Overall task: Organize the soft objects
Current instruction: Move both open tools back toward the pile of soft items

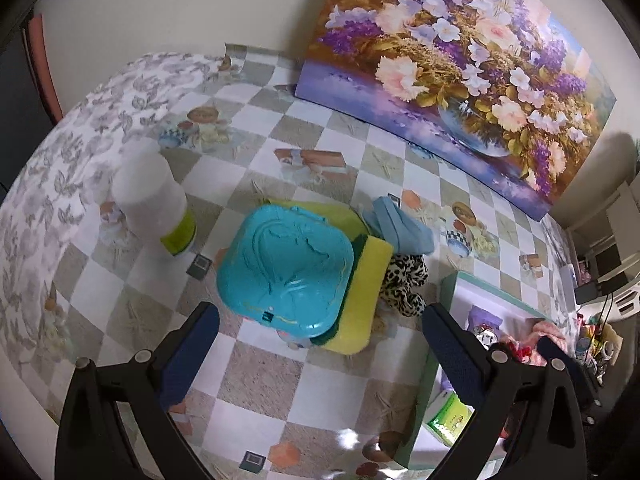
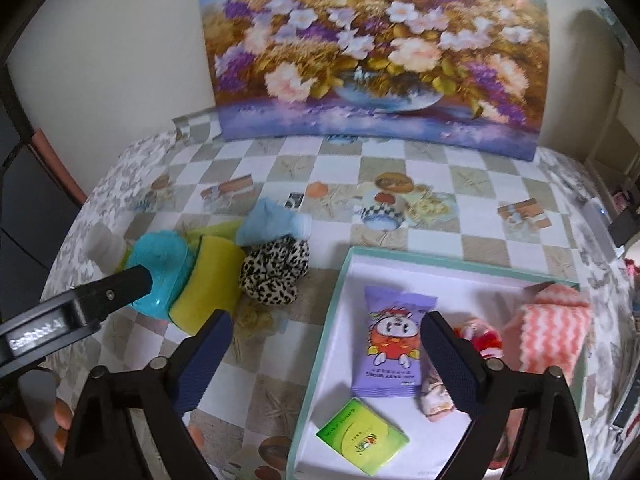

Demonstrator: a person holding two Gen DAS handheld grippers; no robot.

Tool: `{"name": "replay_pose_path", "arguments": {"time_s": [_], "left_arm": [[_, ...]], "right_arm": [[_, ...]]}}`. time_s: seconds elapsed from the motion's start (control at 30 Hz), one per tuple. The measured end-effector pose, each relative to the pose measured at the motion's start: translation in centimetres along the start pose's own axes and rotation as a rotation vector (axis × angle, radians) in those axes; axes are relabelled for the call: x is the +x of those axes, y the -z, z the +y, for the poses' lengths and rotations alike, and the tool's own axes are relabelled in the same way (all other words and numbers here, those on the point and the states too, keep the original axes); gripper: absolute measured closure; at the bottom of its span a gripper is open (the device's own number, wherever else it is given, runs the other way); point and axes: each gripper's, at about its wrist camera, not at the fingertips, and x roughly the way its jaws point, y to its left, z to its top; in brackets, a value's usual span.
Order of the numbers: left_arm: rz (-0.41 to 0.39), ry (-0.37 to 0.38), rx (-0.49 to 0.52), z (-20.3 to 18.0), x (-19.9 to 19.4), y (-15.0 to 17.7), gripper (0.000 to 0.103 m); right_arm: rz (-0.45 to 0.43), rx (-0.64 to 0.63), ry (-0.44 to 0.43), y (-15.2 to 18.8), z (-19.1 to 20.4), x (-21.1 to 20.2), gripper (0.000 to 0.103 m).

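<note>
Currently on the checkered tabletop (image 2: 500, 248): one leopard-print scrunchie (image 2: 274, 276), lying just beside a yellow sponge (image 2: 208, 280) that carries a turquoise plastic case (image 1: 286, 268) on top; a light blue cloth (image 2: 272, 220) sits behind, touching the scrunchie; a white bottle (image 1: 150, 196) stands apart to the far left. Green-rimmed box (image 2: 340, 300) to the right already holds a purple snack packet (image 2: 394, 340), a green packet (image 2: 362, 436), a pink knitted piece (image 2: 548, 328) and a small red-and-white soft item, partly hidden. Right gripper (image 2: 324, 360): jaws spread wide, nothing between them, hanging over the box's left wall. Left gripper (image 1: 320, 356): jaws likewise released, empty, poised near the sponge pile. Handling notes, as judgement: scrunchie is light, limp and compressible, best pinched across its bunched middle; cloth equally floppy, likely to trail, so take it at a gathered fold; sponge springy and forgiving, but the rigid, smooth case resting on it may slide off if the sponge is pulled first
</note>
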Motion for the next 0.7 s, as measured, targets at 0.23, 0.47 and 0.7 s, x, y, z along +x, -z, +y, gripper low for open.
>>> {"name": "replay_pose_path", "arguments": {"time_s": [0.23,0.47,0.7], "left_arm": [[0.028,0.015,-0.032,-0.1,0.9,0.6,0.006],[0.067,0.025,-0.035,-0.7,2.0,1.3,0.02],[0.09,0.018,-0.031,-1.2,2.7,1.6,0.035]], "right_arm": [[0.021,0.026,-0.022,0.4,-0.7,0.9,0.014],[0.032,0.079,-0.022,0.7,-2.1,1.1,0.016],[0.04,0.078,-0.032,0.9,-2.0,1.2,0.016]]}}
